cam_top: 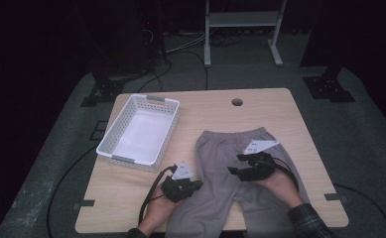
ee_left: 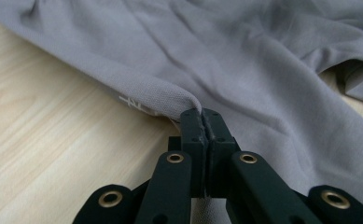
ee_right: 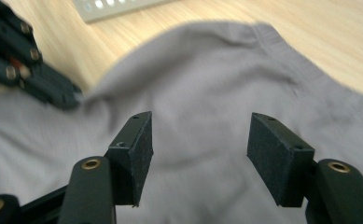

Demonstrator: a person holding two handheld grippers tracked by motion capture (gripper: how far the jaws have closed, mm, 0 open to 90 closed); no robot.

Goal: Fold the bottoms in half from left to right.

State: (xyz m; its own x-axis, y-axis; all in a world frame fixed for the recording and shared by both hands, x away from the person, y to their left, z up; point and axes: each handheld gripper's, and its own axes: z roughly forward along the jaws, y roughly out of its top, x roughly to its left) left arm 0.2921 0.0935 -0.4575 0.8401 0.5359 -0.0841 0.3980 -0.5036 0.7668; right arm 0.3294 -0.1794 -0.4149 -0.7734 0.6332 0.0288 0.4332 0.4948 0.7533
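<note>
Trousers: grey trousers (cam_top: 240, 168) are being spread flat on the near half of the wooden table (cam_top: 299, 129), waistband toward the far side, legs running to the near edge; in the left gripper view the cloth (ee_left: 244, 60) is being shown creased and folded along its edge.
Left gripper: the left gripper (cam_top: 193, 187) is being held at the outer edge of the trousers' left side, just off the cloth on the person's left; in its own view (ee_left: 201, 114) the jaws are being pressed together on a fold of the grey fabric, which is being lifted slightly off the wood.
Right gripper: the right gripper (cam_top: 237, 166) is being held over the middle of the trousers, pointing toward the left gripper; in its own view (ee_right: 198, 140) the jaws are being kept apart with nothing pinched between the pads, the grey cloth lying beneath them and blurred.
Hands: each gripper is being carried by a hand entering from the near edge, the right one with a checked sleeve (cam_top: 307, 220).
Basket: a white slatted basket (cam_top: 118, 130) is being left standing on the far left part of the table, apart from the trousers.
</note>
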